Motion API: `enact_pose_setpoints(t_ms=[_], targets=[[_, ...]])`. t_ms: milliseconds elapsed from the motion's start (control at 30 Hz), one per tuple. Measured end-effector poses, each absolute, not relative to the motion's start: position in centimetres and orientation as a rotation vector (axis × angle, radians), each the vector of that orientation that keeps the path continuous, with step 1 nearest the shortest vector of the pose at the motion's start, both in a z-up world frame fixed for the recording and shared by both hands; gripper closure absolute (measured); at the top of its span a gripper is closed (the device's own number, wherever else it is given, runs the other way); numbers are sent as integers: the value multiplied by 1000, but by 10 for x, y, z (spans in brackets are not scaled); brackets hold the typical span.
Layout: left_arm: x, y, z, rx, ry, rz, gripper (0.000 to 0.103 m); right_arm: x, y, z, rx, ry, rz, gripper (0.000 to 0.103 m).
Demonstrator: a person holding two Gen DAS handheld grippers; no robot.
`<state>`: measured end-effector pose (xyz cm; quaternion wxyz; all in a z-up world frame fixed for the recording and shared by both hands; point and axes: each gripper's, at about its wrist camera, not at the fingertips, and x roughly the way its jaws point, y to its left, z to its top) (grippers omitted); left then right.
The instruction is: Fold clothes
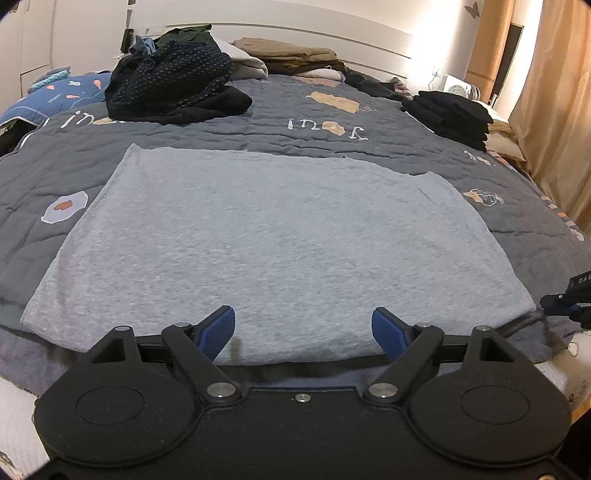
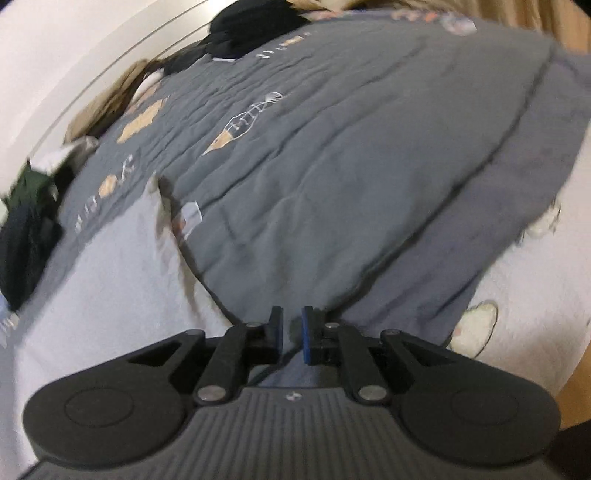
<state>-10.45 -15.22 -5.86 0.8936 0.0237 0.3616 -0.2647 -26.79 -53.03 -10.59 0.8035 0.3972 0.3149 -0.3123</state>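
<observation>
Across the near half of the bed a light grey garment (image 1: 273, 243) is spread flat, its near edge lying along the edge of the mattress and its far edge running level across the quilt. It is seen as a wide, smooth sheet with one small notch at its far right corner. Over its near edge the left gripper (image 1: 303, 332) is held with its blue-padded fingers (image 1: 218, 332) set wide apart — nothing is caught between them, and whether the tips touch the cloth cannot be told. In the right wrist view, which is blurred, the right gripper (image 2: 292, 334) is seen with its jaws drawn almost together at the boundary where grey cloth meets the quilt; a thin fold of fabric seems to be pinched between the pads, though which cloth it is cannot be told. Under the garment a dark grey quilt (image 1: 332, 122) with printed letters and small pictures is laid. Farther back, a loose heap of dark clothes (image 1: 173, 88) is piled at the left, a stack of folded black clothes (image 1: 450, 114) is set near the right edge, and tan folded items (image 1: 291, 55) are placed against the white headboard (image 1: 295, 33) — beige curtains (image 1: 554, 110) are hung at the far right.
</observation>
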Motion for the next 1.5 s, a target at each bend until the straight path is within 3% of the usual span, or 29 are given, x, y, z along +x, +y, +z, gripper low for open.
enact_pose_setpoints(t_ms=[167, 367, 500, 633, 933, 1167, 1500], targets=[[-107, -155, -57, 54, 740, -564, 22, -269, -522, -104, 938, 607, -562, 91], [-106, -152, -58, 50, 743, -545, 22, -243, -500, -99, 930, 629, -365, 81], [-104, -147, -58, 51, 748, -529, 22, -229, -485, -99, 843, 712, -373, 66], [-101, -138, -60, 46, 759, -502, 21, -235, -491, -106, 809, 794, -542, 66], [-79, -79, -60, -203, 793, -333, 21, -232, -467, -70, 723, 617, -433, 62], [-68, -34, -61, -304, 820, -210, 21, -204, -420, -56, 609, 651, -215, 52], [-69, 4, -61, -336, 803, -144, 21, -174, -353, -48, 479, 707, -55, 52]])
